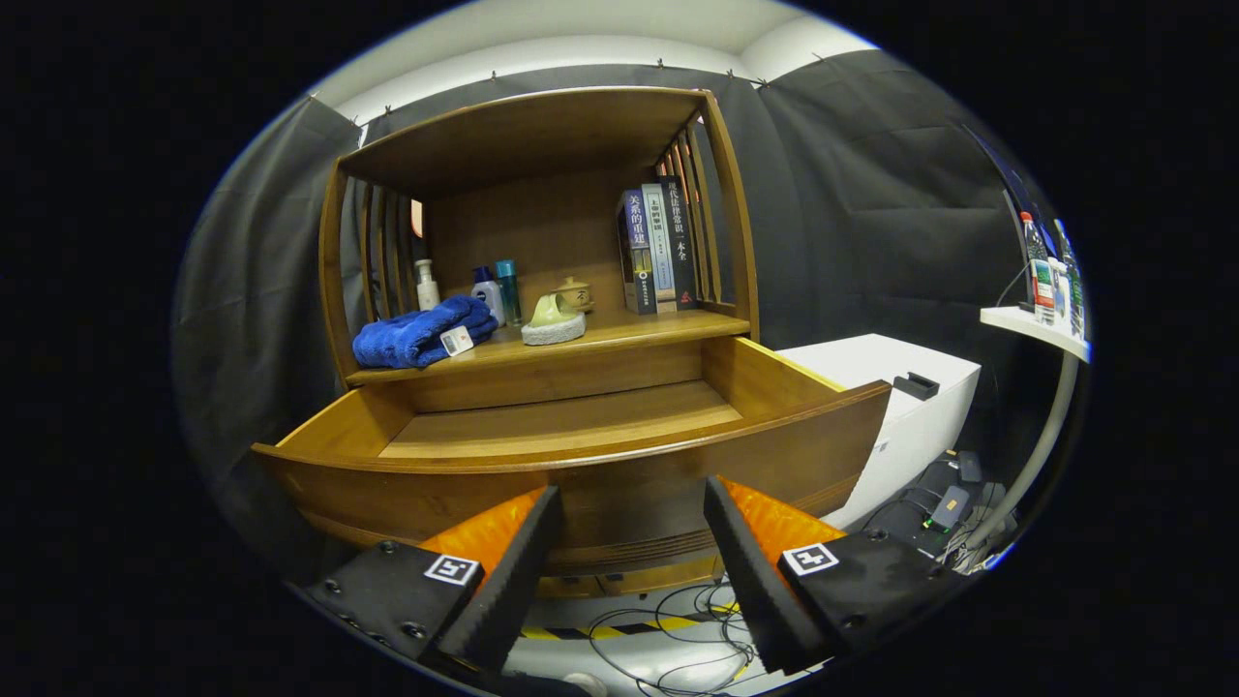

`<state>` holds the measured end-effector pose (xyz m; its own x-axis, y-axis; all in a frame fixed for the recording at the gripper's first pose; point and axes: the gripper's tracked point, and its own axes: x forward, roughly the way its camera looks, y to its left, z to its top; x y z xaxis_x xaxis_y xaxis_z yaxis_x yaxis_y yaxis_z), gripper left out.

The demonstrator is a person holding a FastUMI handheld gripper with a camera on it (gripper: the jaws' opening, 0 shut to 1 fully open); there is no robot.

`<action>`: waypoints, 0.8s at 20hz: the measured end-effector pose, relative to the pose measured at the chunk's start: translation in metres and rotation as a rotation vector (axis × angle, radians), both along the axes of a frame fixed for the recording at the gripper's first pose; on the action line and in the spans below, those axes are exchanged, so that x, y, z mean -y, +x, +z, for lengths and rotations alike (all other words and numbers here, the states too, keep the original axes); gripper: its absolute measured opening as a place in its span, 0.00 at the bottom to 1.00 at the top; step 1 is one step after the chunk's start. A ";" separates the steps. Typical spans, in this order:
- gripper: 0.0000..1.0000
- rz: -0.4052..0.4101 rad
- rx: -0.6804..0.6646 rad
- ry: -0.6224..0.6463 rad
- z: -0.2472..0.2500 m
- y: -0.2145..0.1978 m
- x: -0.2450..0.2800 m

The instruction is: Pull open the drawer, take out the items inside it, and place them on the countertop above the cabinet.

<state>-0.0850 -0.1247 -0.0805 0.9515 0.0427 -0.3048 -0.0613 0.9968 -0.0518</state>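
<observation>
Drawer (581, 426): curved wooden front, pulled out; I saw bare boards inside.
Counter (619, 337): folded blue towel (421, 334), bottles (494, 290), books (658, 250).
Gripper (634, 513): my jaws stood wide, holding nothing.

One pulled-out wooden drawer (581, 426). On the wooden tabletop (639, 334) above it: one folded blue towel (421, 334), three small upright bottles (426, 286) (487, 290) (507, 287), one pale ceramic lidded pot (573, 292), one cream shell-shaped piece on a white pad (553, 321), three upright books (658, 250).
</observation>
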 end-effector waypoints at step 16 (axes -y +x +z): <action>0.98 -0.001 -0.006 0.034 0.000 0.023 -0.003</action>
<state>-0.0621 -0.1222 -0.0805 0.9495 0.0527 -0.3093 -0.0610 0.9980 -0.0172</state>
